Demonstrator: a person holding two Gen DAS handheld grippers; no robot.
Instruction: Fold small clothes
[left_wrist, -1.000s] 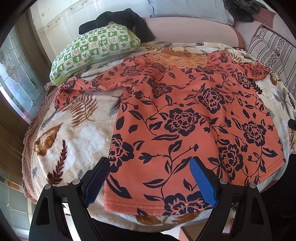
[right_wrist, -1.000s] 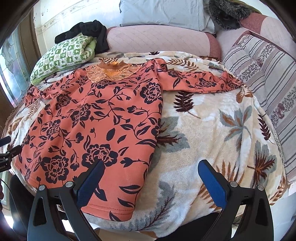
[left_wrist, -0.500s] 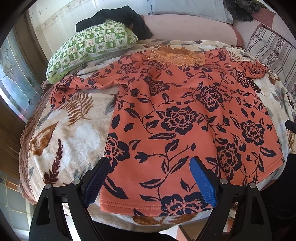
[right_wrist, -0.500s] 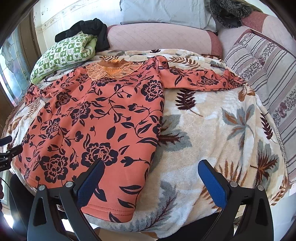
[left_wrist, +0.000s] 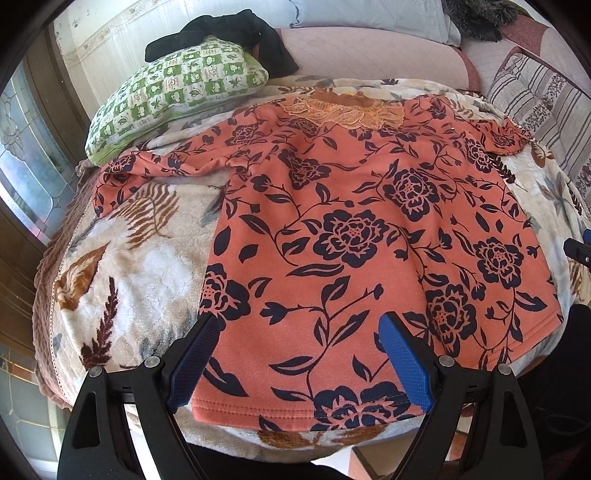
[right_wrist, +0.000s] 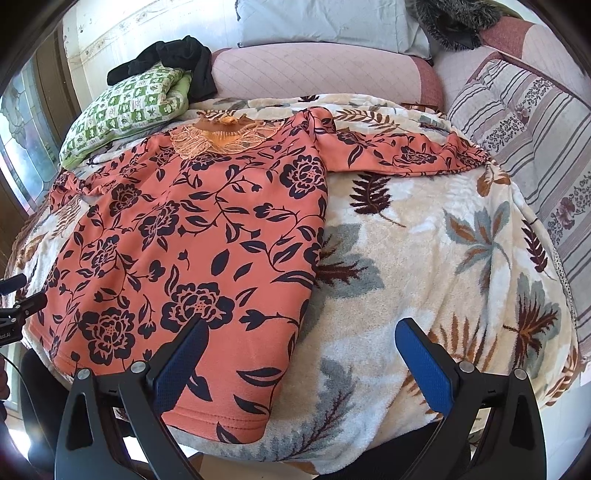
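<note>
Both grippers, left (left_wrist: 297, 354) and right (right_wrist: 301, 360), are hovering wide open and empty over the hem of the top (left_wrist: 369, 236), which is lying flat on the bed (right_wrist: 424, 258), collar away, sleeves outstretched, each gripper nearest its own hem corner.

Top (left_wrist: 369, 236) flat on blanket (left_wrist: 147, 266), sleeves spread; pillow (left_wrist: 173, 88) behind-left, cushion (right_wrist: 535, 122) right.

The left gripper (left_wrist: 299, 363) hangs low with its blue-padded fingers (left_wrist: 404, 363) spread wide, nothing between them. The right gripper (right_wrist: 303, 363) sits level with it, its blue fingers (right_wrist: 424, 369) likewise parted wide and gripping nothing.
</note>
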